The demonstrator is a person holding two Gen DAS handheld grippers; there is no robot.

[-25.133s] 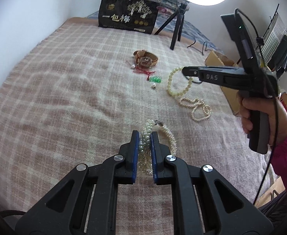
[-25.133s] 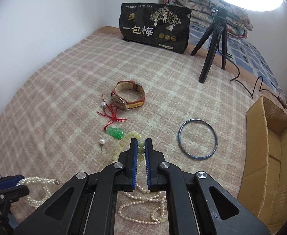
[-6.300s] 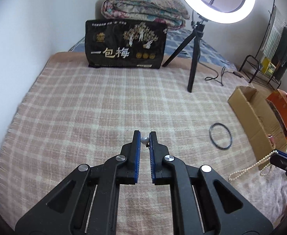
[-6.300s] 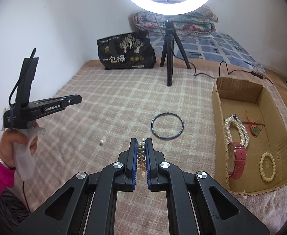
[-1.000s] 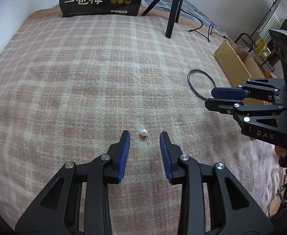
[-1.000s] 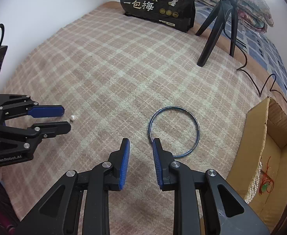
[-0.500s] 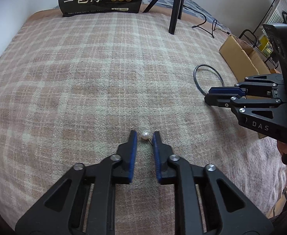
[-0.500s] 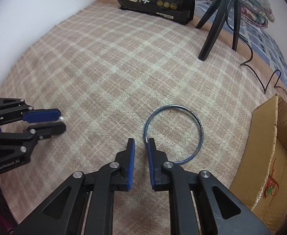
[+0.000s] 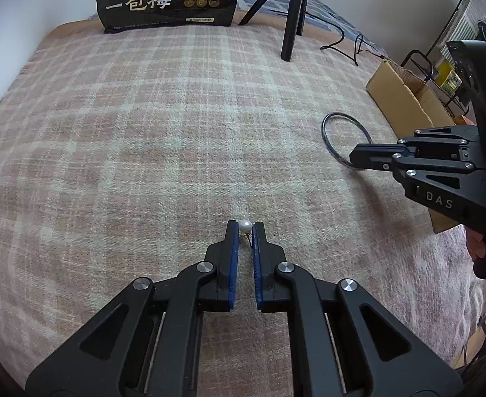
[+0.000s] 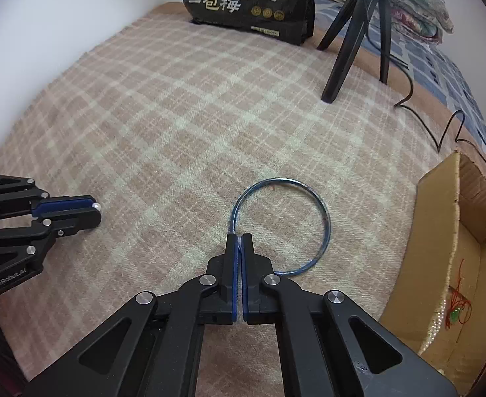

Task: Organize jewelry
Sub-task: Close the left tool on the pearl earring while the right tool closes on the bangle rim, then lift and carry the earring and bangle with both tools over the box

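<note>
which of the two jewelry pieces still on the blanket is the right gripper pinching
The thin blue metal bangle: the right gripper is shut on its near rim. The small white pearl earring sits in the left gripper.

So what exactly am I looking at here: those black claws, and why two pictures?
Each picture comes from a camera mounted on a hand-held gripper, looking along its two fingers; a person holds one in each hand. The left gripper is shut on a pearl earring. The right gripper pinches the rim of a blue bangle lying on the plaid blanket. At the right stands a cardboard box with jewelry already inside.
</note>
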